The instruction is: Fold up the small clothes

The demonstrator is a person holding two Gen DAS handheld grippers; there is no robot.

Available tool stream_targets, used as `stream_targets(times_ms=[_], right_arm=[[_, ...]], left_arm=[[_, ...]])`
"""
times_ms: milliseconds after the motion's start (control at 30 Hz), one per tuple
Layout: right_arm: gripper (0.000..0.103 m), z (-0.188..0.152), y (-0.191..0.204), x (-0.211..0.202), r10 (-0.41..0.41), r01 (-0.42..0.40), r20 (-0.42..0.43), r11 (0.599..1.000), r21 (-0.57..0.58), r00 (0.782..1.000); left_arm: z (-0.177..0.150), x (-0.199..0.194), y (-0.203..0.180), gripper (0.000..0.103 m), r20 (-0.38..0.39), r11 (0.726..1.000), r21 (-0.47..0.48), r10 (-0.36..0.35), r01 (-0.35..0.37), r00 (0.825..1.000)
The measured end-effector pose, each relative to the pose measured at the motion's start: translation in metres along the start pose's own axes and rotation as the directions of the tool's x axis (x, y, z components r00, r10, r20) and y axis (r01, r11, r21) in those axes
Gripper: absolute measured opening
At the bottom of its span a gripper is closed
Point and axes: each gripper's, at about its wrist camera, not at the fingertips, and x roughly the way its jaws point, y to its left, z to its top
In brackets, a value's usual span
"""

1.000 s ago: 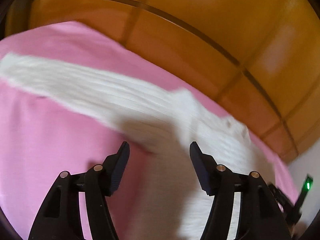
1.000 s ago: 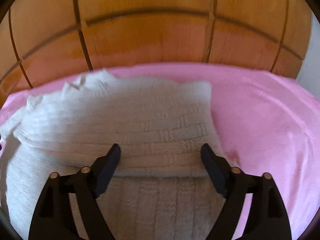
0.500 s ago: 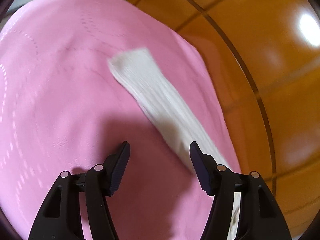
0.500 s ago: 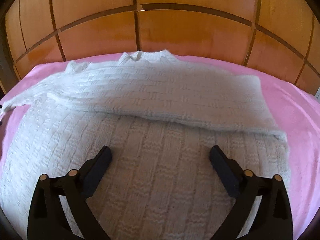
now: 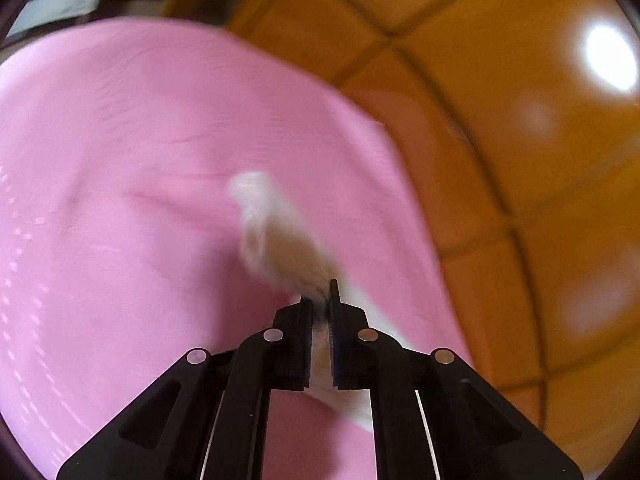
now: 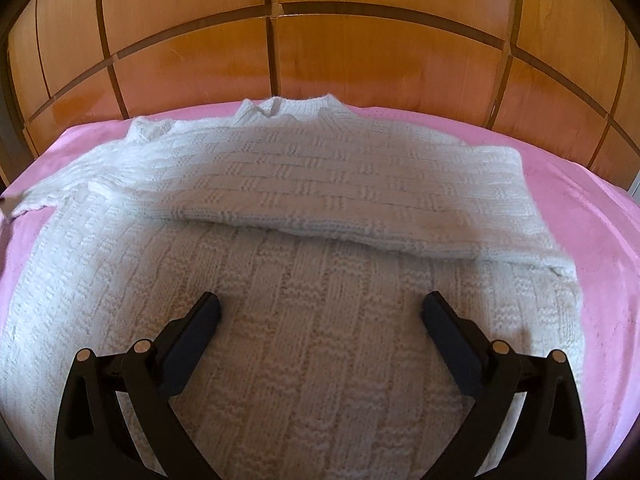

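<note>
Left tongs (image 5: pixel 320 300) pinch the sweater's sleeve (image 5: pixel 276 236); right tongs (image 6: pixel 320 312) gape above the sweater (image 6: pixel 312 208)

Sweaters: one white knitted sweater (image 6: pixel 304 360) is counted, spread on the cover.
Sleeves: one sleeve (image 6: pixel 340 200) is seen laid across the body in the right wrist view; one sleeve end (image 5: pixel 276 240), blurred, is seen in the left wrist view.
Covers: one pink bed cover (image 6: pixel 600 240) is counted.
Headboards: one panelled wooden headboard (image 6: pixel 360 52) is seen at the far side.
Grippers: two are counted, the left gripper (image 5: pixel 320 300) and the right gripper (image 6: pixel 320 308).
</note>
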Motion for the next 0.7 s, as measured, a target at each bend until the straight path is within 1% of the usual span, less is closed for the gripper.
stream_targets(times_ms=[33, 100, 133, 200, 300, 333, 367, 400, 433, 467, 500, 533, 567, 600, 633, 667, 700], right_arm=[[0.101, 0.000, 0.000, 0.000, 0.000, 0.000, 0.000, 1.000, 0.000, 1.000], [0.101, 0.000, 0.000, 0.000, 0.001, -0.001, 0.000, 1.000, 0.000, 1.000], [0.101, 0.000, 0.000, 0.000, 0.002, -0.002, 0.000, 1.000, 0.000, 1.000], [0.101, 0.000, 0.000, 0.000, 0.002, -0.002, 0.002, 1.000, 0.004, 1.000], [0.101, 0.000, -0.001, 0.000, 0.004, -0.004, 0.003, 1.000, 0.006, 1.000], [0.101, 0.000, -0.001, 0.000, 0.006, -0.006, 0.004, 1.000, 0.007, 1.000], [0.101, 0.001, -0.001, 0.000, 0.008, -0.008, 0.005, 1.000, 0.009, 1.000], [0.101, 0.001, -0.002, 0.000, 0.010, -0.010, 0.005, 1.000, 0.010, 1.000], [0.101, 0.001, -0.002, 0.000, 0.011, -0.011, 0.006, 1.000, 0.010, 1.000], [0.101, 0.001, -0.002, 0.000, 0.013, -0.013, 0.007, 1.000, 0.012, 1.000], [0.101, 0.001, -0.003, 0.000, 0.016, -0.016, 0.007, 1.000, 0.014, 1.000], [0.101, 0.002, -0.003, 0.000, 0.018, -0.018, 0.008, 1.000, 0.015, 1.000], [0.101, 0.002, -0.004, -0.001, 0.022, -0.022, 0.008, 1.000, 0.018, 1.000], [0.101, 0.002, -0.005, -0.001, 0.026, -0.026, 0.009, 0.999, 0.020, 1.000], [0.101, 0.002, -0.005, -0.001, 0.028, -0.028, 0.009, 0.999, 0.022, 1.000], [0.101, 0.002, -0.005, -0.001, 0.031, -0.031, 0.007, 0.999, 0.024, 0.999], [0.101, 0.003, -0.006, -0.001, 0.034, -0.035, 0.005, 0.999, 0.025, 0.999]], left_arm=[[-0.007, -0.006, -0.015, 0.006, -0.002, 0.999, 0.040, -0.036, 0.036, 0.999], [-0.026, -0.015, -0.049, 0.006, -0.021, 0.985, 0.122, -0.118, 0.120, 0.993], [-0.042, -0.020, -0.070, 0.006, -0.045, 0.972, 0.164, -0.165, 0.170, 0.985], [-0.072, -0.028, -0.095, 0.006, -0.084, 0.947, 0.227, -0.215, 0.229, 0.973], [-0.124, -0.024, -0.139, 0.006, -0.172, 0.897, 0.324, -0.258, 0.302, 0.951], [-0.141, -0.021, -0.149, 0.006, -0.204, 0.883, 0.340, -0.265, 0.322, 0.942], [-0.162, -0.014, -0.163, 0.006, -0.251, 0.866, 0.360, -0.269, 0.348, 0.930], [-0.177, -0.008, -0.171, 0.006, -0.281, 0.855, 0.370, -0.268, 0.362, 0.922], [-0.192, -0.003, -0.178, 0.006, -0.308, 0.849, 0.377, -0.263, 0.371, 0.914], [-0.211, 0.005, -0.185, 0.006, -0.347, 0.841, 0.384, -0.252, 0.381, 0.904], [-0.225, 0.010, -0.190, 0.006, -0.371, 0.834, 0.399, -0.233, 0.381, 0.899], [-0.237, 0.015, -0.194, 0.010, -0.385, 0.829, 0.421, -0.206, 0.369, 0.900], [-0.251, 0.017, -0.196, 0.021, -0.404, 0.816, 0.450, -0.177, 0.363, 0.898], [-0.261, 0.016, -0.195, 0.025, -0.419, 0.805, 0.464, -0.168, 0.370, 0.892], [-0.266, 0.009, -0.192, 0.034, -0.422, 0.799, 0.473, -0.164, 0.371, 0.891], [-0.270, 0.003, -0.187, 0.039, -0.420, 0.793, 0.485, -0.158, 0.368, 0.894], [-0.268, 0.001, -0.181, 0.040, -0.418, 0.790, 0.493, -0.153, 0.364, 0.896]])
